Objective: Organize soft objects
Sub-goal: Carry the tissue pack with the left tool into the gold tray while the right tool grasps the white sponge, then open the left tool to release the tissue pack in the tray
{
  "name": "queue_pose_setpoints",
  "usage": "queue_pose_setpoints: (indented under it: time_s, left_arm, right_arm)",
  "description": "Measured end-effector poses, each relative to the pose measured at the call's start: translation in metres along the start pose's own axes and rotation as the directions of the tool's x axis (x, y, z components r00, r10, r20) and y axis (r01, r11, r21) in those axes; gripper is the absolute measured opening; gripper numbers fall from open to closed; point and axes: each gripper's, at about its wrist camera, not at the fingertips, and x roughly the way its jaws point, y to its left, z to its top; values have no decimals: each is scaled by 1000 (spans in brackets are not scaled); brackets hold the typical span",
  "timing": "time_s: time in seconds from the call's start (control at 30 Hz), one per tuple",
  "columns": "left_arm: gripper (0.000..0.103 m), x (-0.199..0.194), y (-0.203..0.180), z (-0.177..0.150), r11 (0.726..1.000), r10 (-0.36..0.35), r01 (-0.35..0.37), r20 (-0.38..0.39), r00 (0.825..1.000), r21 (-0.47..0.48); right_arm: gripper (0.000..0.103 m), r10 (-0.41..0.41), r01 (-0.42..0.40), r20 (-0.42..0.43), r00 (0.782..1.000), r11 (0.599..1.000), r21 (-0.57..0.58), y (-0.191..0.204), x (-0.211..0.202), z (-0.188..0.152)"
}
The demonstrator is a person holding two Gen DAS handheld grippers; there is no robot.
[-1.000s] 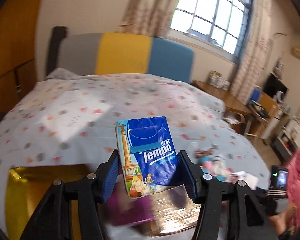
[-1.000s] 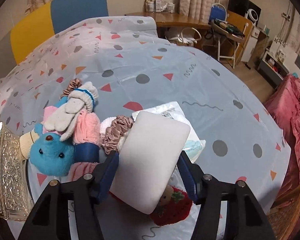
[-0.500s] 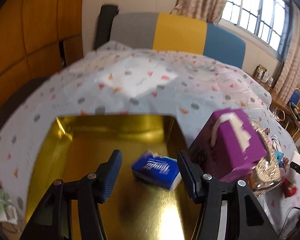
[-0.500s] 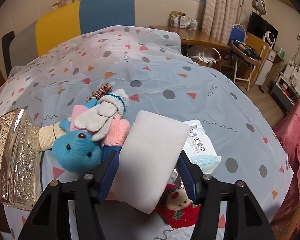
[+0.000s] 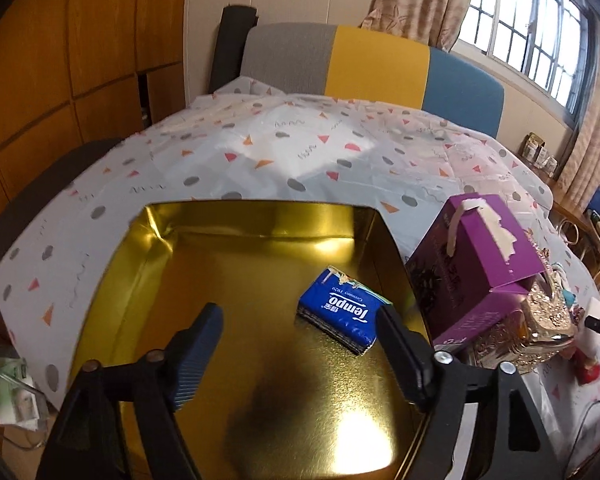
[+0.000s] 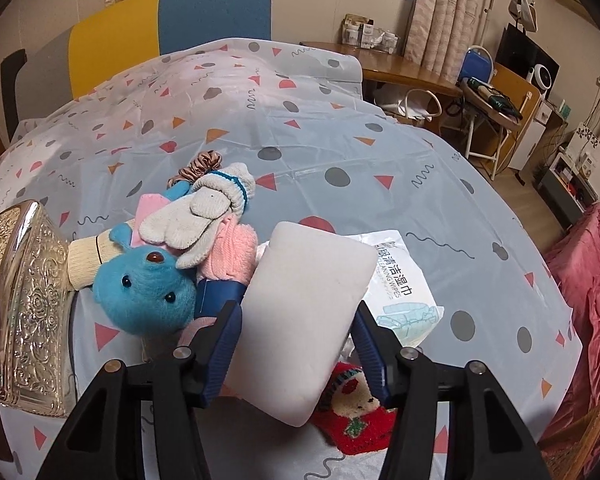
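**Tissue pack in the tin, sponge next**

The left gripper (image 5: pixel 298 330) stands wide over the gold tin (image 5: pixel 256 220), its jaws having just opened, with nothing pressed between them. The tissue pack (image 5: pixel 342 312) lies flat on the tin floor, free of both pads, just ahead of the right jaw at about 1 o'clock from the tips. Its long axis runs from 10 to 4 o'clock. It is the only thing in the tin. A purple box (image 5: pixel 480 256) stands just outside the tin wall at 3 o'clock.

The right gripper (image 6: pixel 296 338) holds a white sponge (image 6: pixel 304 316) clamped across its short side, the long axis rising toward 1 o'clock. It hangs above the pile: blue plush (image 6: pixel 144 288) at 10 o'clock, glove (image 6: pixel 196 220) and pink sock (image 6: pixel 232 252) at 11, wipes pack (image 6: pixel 400 280) at 2, red sock (image 6: pixel 352 412) beneath the jaws. An embossed silver box (image 6: pixel 20 300) sits at 9 o'clock.

The right hand is the loaded one, so the sponge likely goes to the tin, which probably lies beyond the silver box, leftward.
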Motion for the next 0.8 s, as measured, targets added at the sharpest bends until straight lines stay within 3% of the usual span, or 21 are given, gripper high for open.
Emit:
queue_pose_setpoints:
  time_s: [0.07, 0.27, 0.8]
  left_arm:
    - [92, -10, 0, 1, 1000, 13, -13, 26, 1000, 5]
    - [103, -36, -1, 4, 998, 51, -52, 81, 995, 18]
    - [103, -69, -16, -4, 988, 136, -145, 133, 982, 60]
  right_arm:
    - [56, 7, -7, 1, 1000, 1000, 6, 0, -1, 0]
    - [56, 41, -41, 18, 999, 999, 25, -2, -5, 1]
    - [56, 87, -89, 63, 994, 996, 27, 0, -14, 2]
